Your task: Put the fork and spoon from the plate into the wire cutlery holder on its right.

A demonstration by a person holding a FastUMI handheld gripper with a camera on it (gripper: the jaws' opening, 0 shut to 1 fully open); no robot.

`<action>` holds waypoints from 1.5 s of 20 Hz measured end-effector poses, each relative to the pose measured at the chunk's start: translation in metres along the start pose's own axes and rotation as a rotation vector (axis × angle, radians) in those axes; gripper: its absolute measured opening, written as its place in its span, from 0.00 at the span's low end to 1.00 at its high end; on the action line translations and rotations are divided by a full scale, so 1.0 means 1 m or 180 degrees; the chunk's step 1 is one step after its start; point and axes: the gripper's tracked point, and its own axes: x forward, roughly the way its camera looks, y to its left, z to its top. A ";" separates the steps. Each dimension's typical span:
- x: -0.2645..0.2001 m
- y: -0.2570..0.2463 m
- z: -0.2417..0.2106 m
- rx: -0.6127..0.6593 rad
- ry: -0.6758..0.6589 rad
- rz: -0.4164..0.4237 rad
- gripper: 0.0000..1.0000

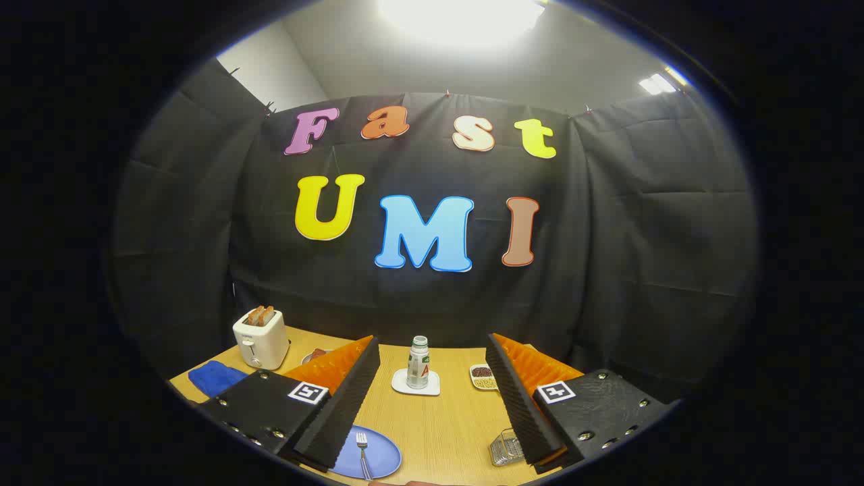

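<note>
**Hovering over the plate, nothing picked up**

Looking down past your fingers, you've got a silver fork (363,453) lying on the blue plate (381,459), tines pointing away from you toward the booth wall, handle running back your way. I can't make out the spoon. The wire cutlery holder (506,447) sits on the counter (439,425) to the plate's right, partly hidden behind the right finger. Your hand-held gripper (432,398) is spread wide, holding nothing, touching nothing. Further off stand a bottle (418,363) and a toaster (260,337).

Wooden table (439,432); metal fork (362,452)
</note>
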 end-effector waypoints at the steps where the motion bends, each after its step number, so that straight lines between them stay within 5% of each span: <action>1: -0.001 0.003 -0.002 -0.0015 0.0024 0.0034 0.97; 13: -0.006 0.009 0.001 -0.0071 -0.0059 0.0121 0.97; 30: 0.006 0.057 -0.077 -0.0109 0.0666 0.0511 0.96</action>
